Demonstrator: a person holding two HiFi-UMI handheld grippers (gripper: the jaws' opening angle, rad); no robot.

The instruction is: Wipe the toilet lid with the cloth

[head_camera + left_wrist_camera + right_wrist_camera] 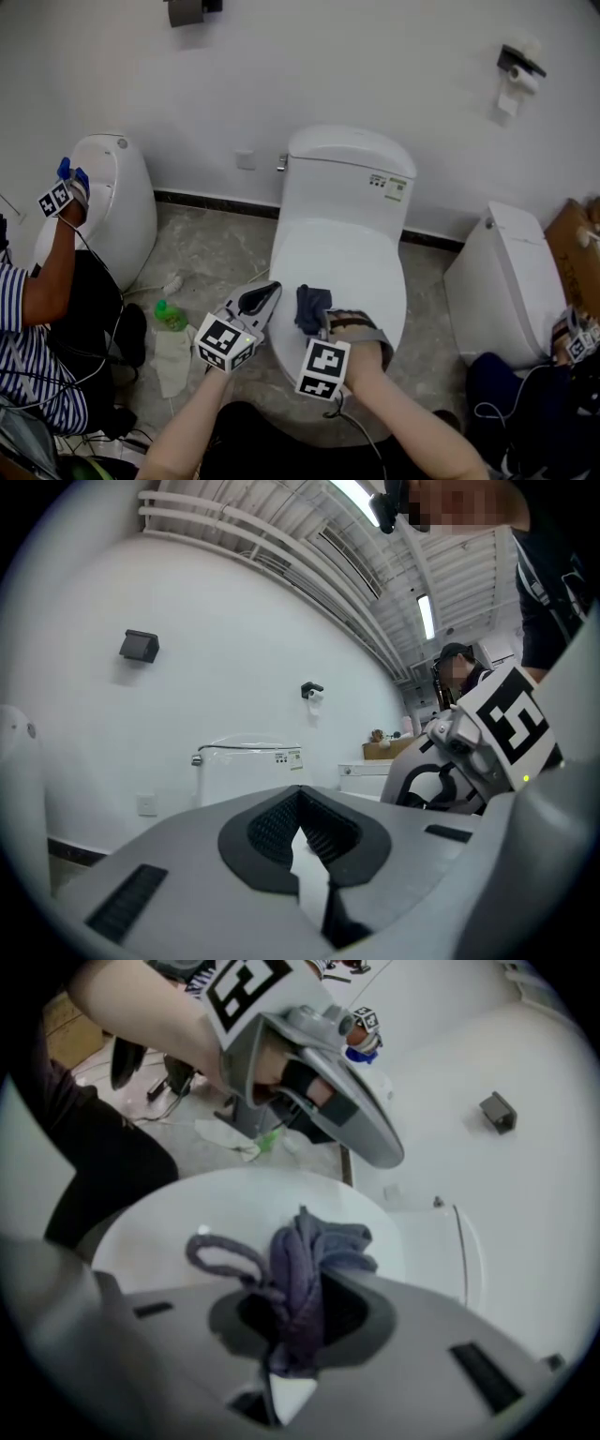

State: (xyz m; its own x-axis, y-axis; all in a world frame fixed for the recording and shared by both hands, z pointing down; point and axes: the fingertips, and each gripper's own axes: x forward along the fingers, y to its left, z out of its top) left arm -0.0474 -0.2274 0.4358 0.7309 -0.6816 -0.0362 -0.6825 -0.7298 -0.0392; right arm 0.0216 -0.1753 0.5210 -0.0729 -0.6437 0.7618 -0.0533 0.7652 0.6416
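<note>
A white toilet with its lid (349,246) down stands in the middle of the head view. My right gripper (319,317) is shut on a bunched dark blue-grey cloth (310,307), held over the front part of the lid. In the right gripper view the cloth (305,1269) sticks out between the jaws above the lid (234,1213). My left gripper (261,298) hovers at the lid's front left edge; its jaws stand together with nothing between them (302,841). The cistern (248,769) shows ahead in the left gripper view.
Another person (42,309) in a striped shirt works with grippers on a second toilet (117,202) at the left. A third white toilet (506,281) stands right. A green bottle (169,314) and a white rag (173,356) lie on the tiled floor left of me. Cables trail across the floor.
</note>
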